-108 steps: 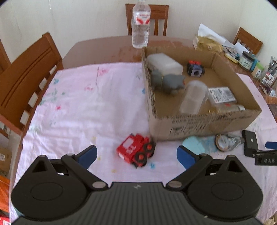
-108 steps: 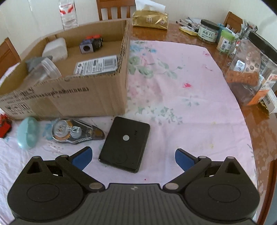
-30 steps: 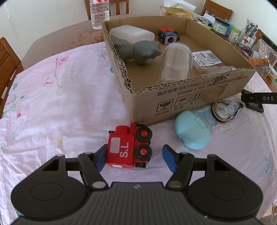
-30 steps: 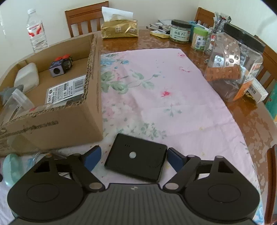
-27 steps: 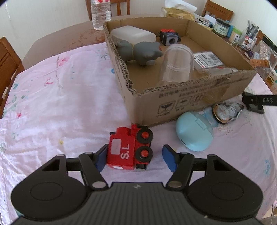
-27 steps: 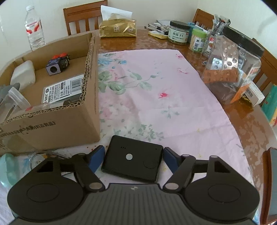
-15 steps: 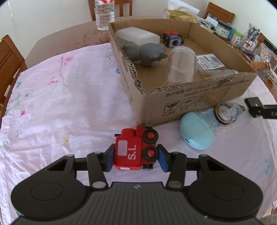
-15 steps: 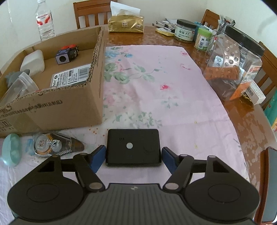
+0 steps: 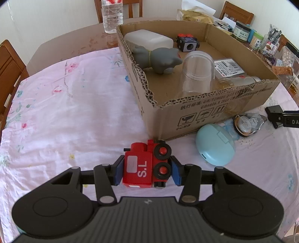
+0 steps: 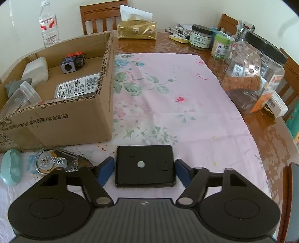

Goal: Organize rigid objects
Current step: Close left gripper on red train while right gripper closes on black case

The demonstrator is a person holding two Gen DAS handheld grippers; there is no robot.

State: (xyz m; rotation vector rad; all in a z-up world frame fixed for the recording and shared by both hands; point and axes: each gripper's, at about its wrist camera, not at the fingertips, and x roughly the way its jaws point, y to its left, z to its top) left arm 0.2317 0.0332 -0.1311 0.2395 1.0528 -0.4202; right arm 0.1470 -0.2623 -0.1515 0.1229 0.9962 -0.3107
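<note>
Currently left tool (image 9: 147, 169) clamped on red toy train (image 9: 146, 165), blue pads (image 9: 118, 169) touching both sides, train marked "S.L", wheels facing right, sitting on pink floral cloth (image 9: 74, 112) over the tabletop (image 10: 186, 44). Just beyond train: near corner of cardboard box (image 9: 214, 114). Inside box, left to right: white plastic container (image 9: 147, 38), grey animal toy (image 9: 157, 58), dark cube toy with red knobs (image 9: 187, 43), clear plastic jar lying on its side (image 9: 196, 72), labelled flat pack (image 9: 228, 68). Outside box front, on cloth: pale blue oval case (image 9: 214, 146), then correction tape dispenser (image 9: 246, 124) just right of it, close together, contact not clear. Water bottle (image 9: 111, 15) standing behind box.

Right tool (image 10: 145, 171) closed around black flat rectangular device (image 10: 144, 166), left pad (image 10: 106, 172) against its left edge, right pad at right edge, contact there hard to confirm. Device flat on cloth, just right of box corner. Far right on bare tabletop: clear jar with black lid (image 10: 256, 74), smaller jars (image 10: 200, 37) and gold tissue pack (image 10: 137, 30) behind.
</note>
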